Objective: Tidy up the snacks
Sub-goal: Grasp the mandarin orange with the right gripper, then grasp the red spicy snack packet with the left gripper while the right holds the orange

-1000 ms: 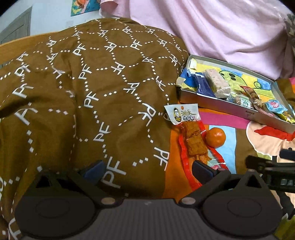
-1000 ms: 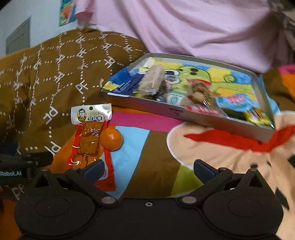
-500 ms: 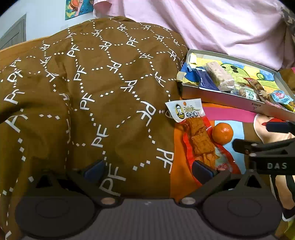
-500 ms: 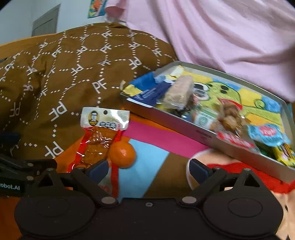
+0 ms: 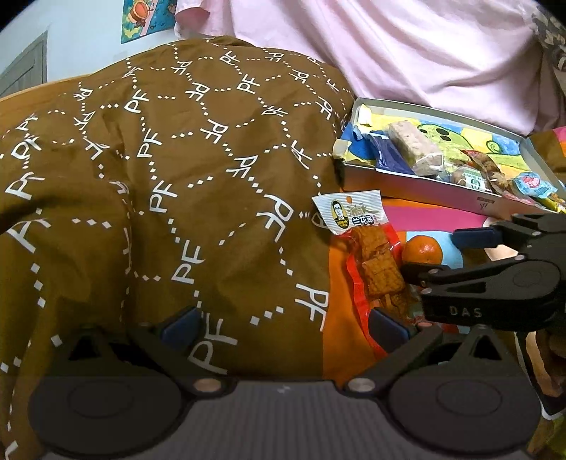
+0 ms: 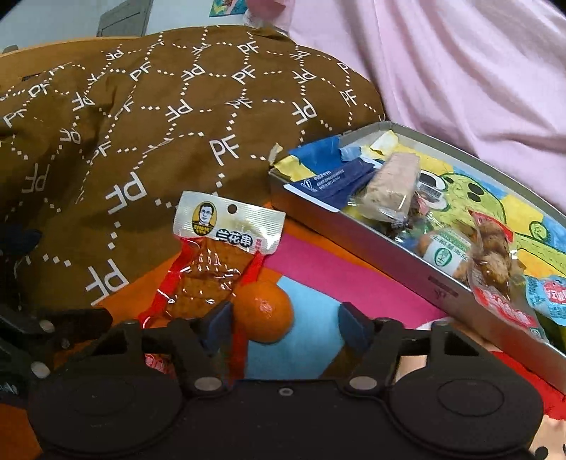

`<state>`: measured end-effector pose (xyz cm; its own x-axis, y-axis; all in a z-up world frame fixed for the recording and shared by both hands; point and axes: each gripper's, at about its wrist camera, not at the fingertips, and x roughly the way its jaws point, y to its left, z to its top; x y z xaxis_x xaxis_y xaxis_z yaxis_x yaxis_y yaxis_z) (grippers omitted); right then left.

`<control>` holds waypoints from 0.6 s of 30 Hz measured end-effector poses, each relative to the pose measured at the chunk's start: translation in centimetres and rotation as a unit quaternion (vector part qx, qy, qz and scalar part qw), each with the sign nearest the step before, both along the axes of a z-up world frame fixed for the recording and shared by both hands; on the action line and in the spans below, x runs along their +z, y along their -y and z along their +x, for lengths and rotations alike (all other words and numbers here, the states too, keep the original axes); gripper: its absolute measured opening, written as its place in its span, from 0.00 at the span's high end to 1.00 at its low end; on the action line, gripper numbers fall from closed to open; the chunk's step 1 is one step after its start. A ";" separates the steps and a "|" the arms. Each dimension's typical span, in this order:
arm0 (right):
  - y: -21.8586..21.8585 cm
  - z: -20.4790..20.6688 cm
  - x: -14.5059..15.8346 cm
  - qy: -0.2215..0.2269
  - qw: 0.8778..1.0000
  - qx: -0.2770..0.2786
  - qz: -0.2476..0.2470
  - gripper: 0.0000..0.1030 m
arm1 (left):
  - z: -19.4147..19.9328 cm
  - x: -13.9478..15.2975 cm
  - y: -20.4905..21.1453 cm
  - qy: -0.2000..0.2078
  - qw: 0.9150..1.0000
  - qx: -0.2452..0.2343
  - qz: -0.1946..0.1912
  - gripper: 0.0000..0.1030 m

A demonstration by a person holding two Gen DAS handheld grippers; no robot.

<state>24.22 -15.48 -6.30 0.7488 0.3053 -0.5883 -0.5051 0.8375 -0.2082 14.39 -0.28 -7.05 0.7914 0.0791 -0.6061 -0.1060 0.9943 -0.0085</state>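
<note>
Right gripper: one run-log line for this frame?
right gripper: closing around orange, pads not yet pressing | left gripper: open, idle | tofu packet: beside orange | tray: part filled

Pale wall point(image 5: 81, 46), poster point(image 5: 148, 17), perhaps a grey door point(image 5: 24, 70).

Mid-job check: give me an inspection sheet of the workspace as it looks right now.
Surface: patterned bedding, brown quilt at left.
Job's things: mandarin and tofu snack pack touching, outside the tin tray, which holds wrapped snacks.
Clutter: nothing seen.
Grippers: right tool closing around the mandarin, not yet pressing; left tool open, empty.
Cables: nothing seen.
Surroundings: pink cloth, wall poster.
</note>
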 end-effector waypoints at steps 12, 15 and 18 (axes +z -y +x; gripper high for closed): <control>2.4 -1.2 -0.2 -0.017 0.999 -0.012 0.026 0.65 | 0.4 -0.3 1.7 -0.008 0.998 -0.001 0.054 0.00; 3.7 -1.9 -0.2 -0.025 0.999 -0.024 0.028 0.65 | 0.4 -0.1 2.4 -0.002 0.998 -0.005 0.065 0.00; 5.2 -2.6 0.1 -0.036 0.998 -0.039 0.036 0.65 | 0.5 0.1 3.1 0.004 0.997 -0.011 0.074 0.00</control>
